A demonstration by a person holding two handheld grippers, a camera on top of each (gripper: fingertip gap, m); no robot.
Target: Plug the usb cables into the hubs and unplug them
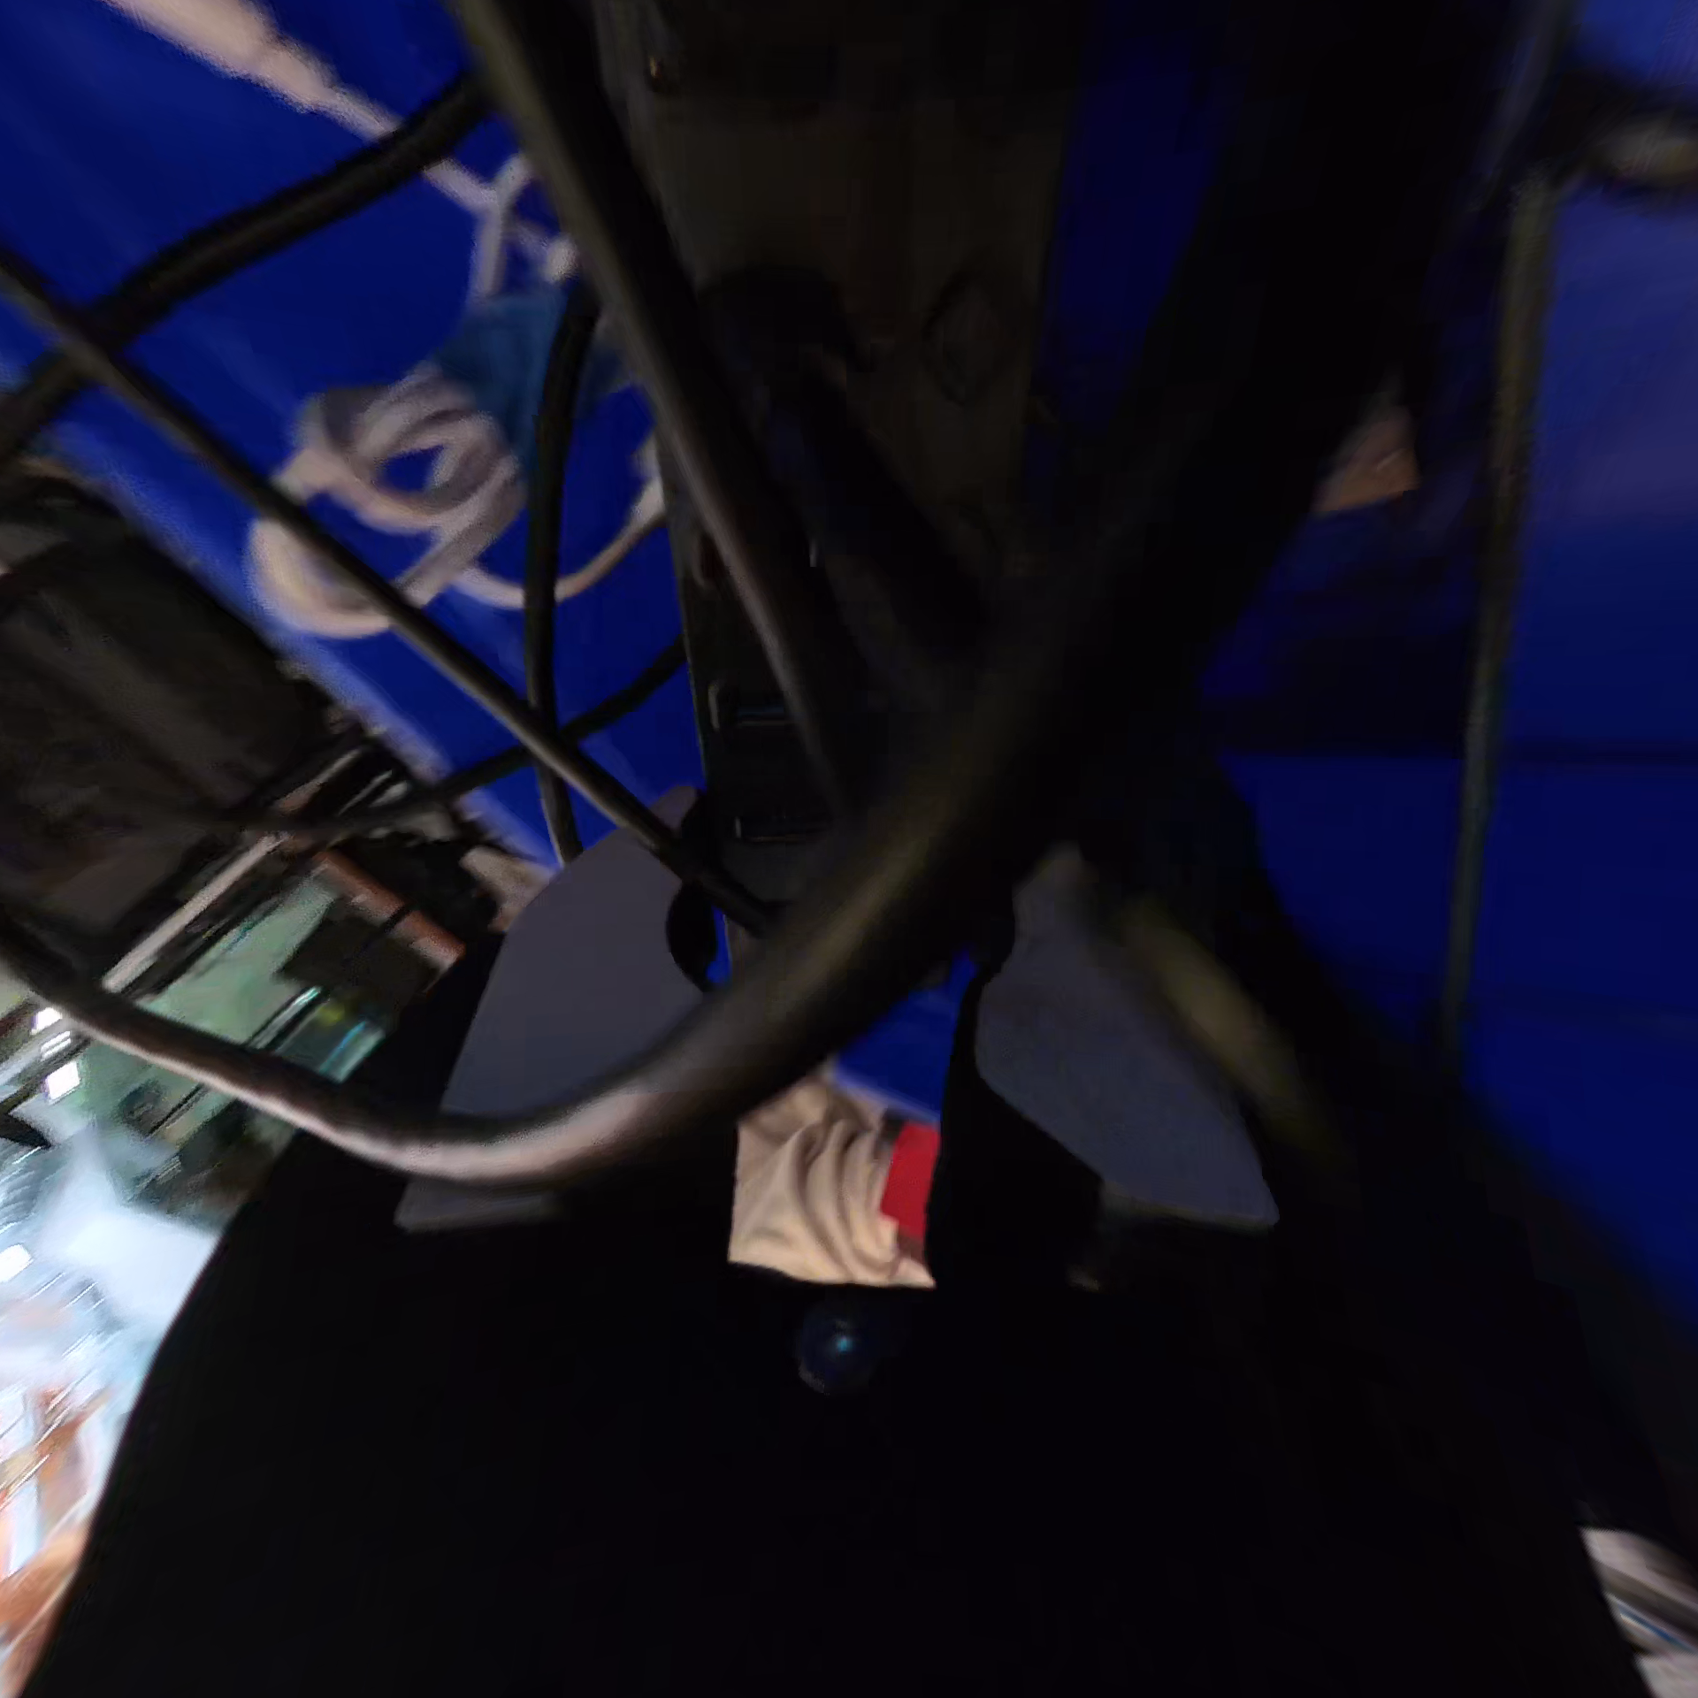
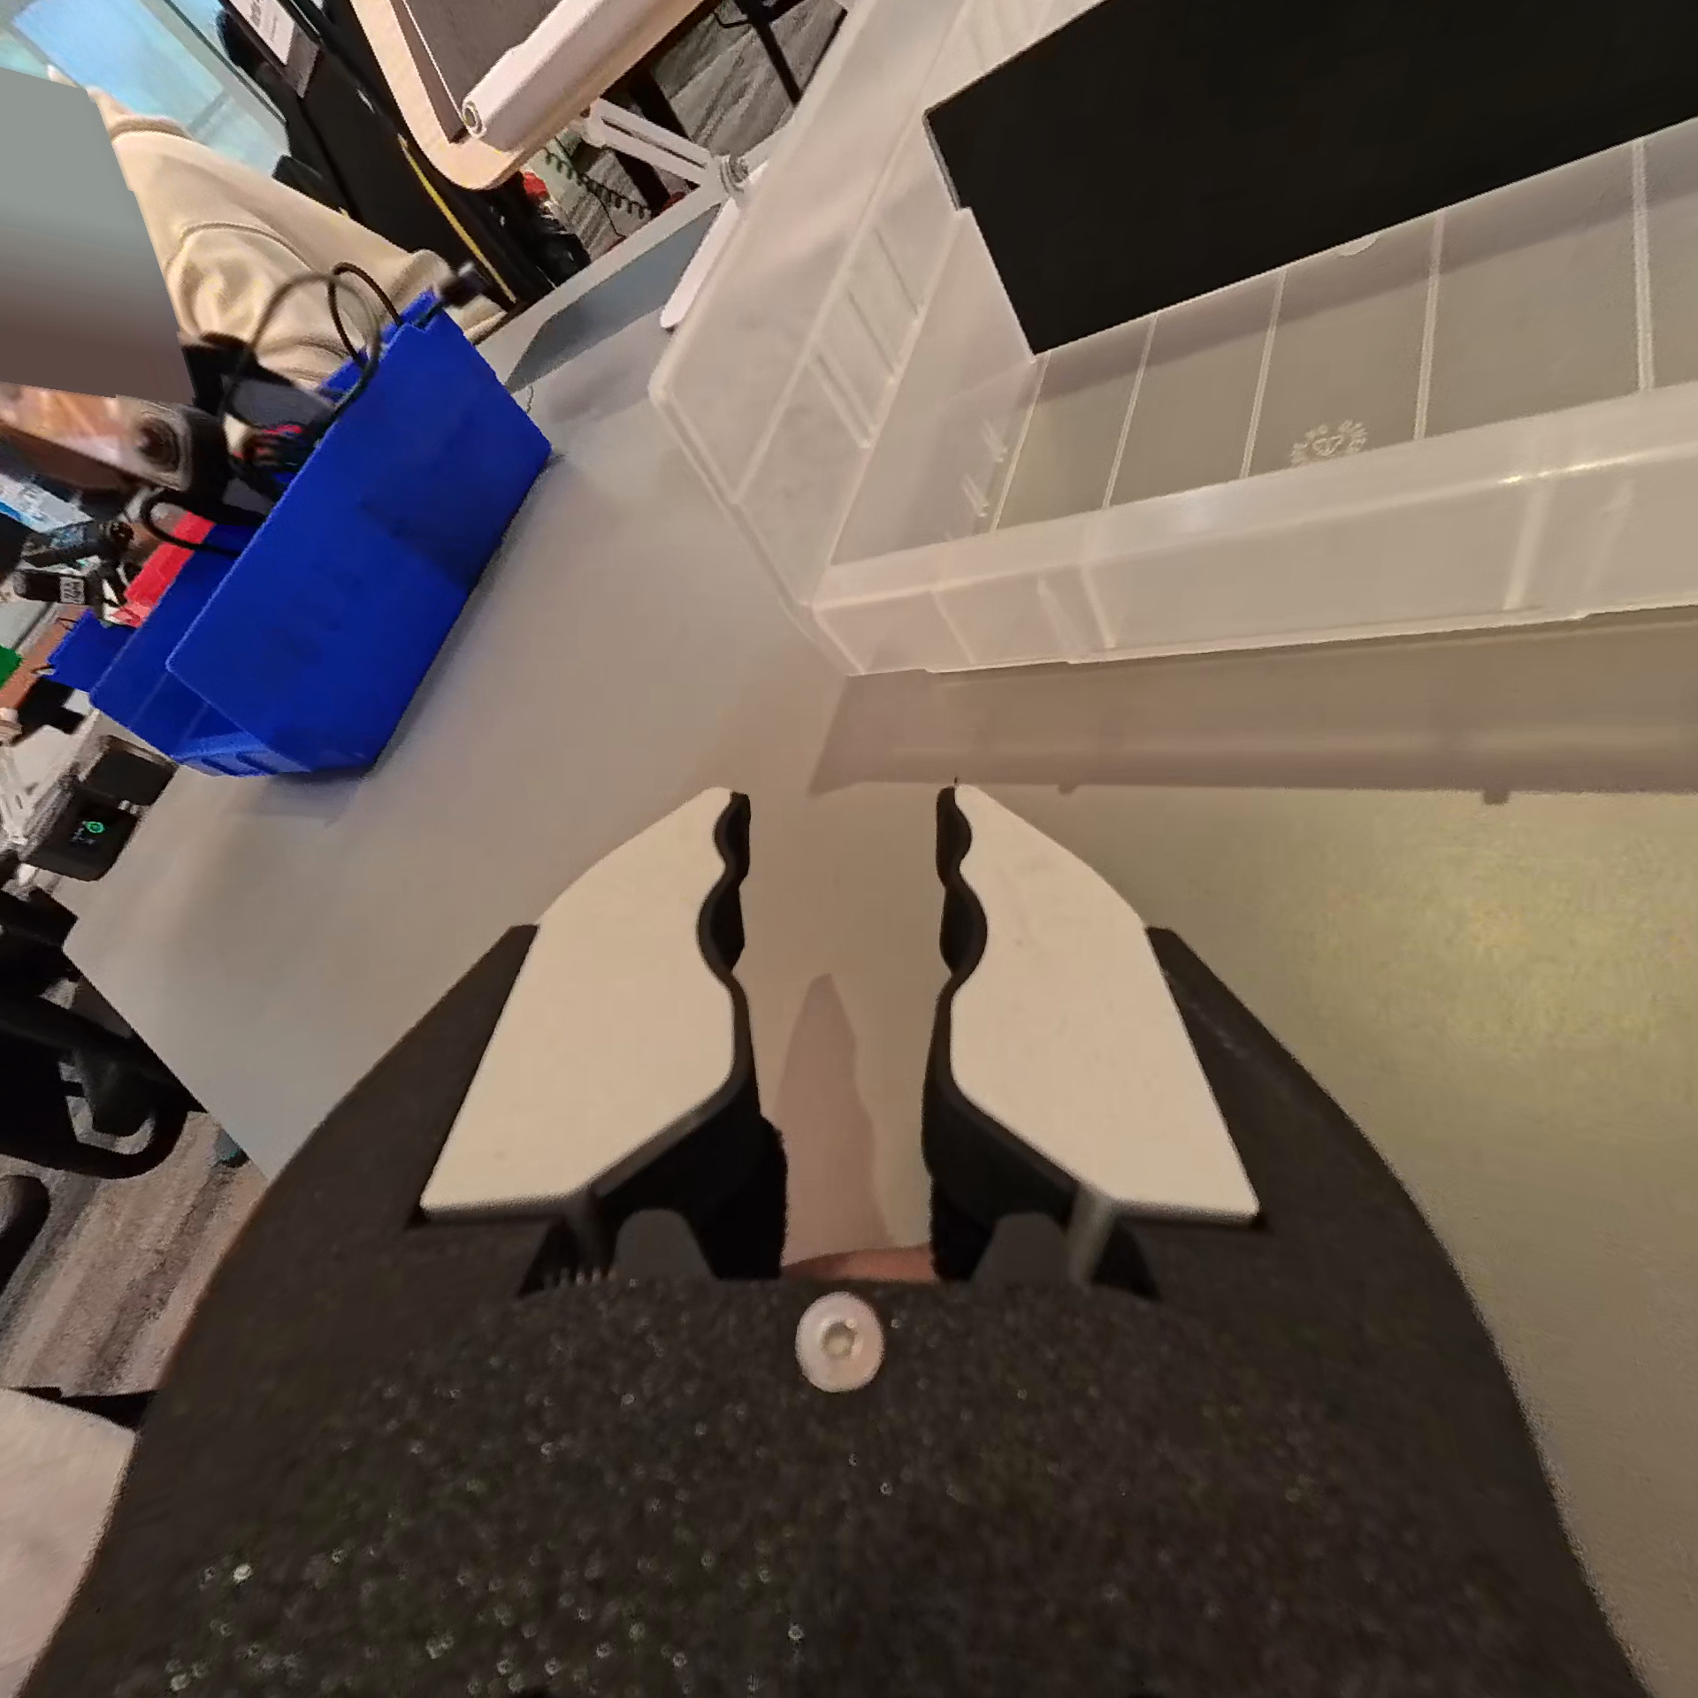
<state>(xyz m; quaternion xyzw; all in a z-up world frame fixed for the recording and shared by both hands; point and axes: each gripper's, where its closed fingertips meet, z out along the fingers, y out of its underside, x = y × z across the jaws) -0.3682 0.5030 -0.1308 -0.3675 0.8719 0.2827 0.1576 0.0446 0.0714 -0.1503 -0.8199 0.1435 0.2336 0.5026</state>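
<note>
The hub (image 1: 827, 515) stands long-ways straight ahead of the left tongs (image 1: 850, 910), down in the blue bin (image 1: 1608, 643) among black cables (image 1: 643, 1093). I cannot tell if these tongs hold anything. The right tongs (image 2: 843, 809) hang half open and empty above the counter (image 2: 643, 588), far off. No writing is clear.

The clear bin (image 2: 1194, 551) looks like frosted, glossy plastic; the blue bin (image 2: 367, 570) is matt plastic; the worktop (image 2: 570, 735) is smooth grey; the cable (image 1: 515, 1130) has a rubbery sheen.
</note>
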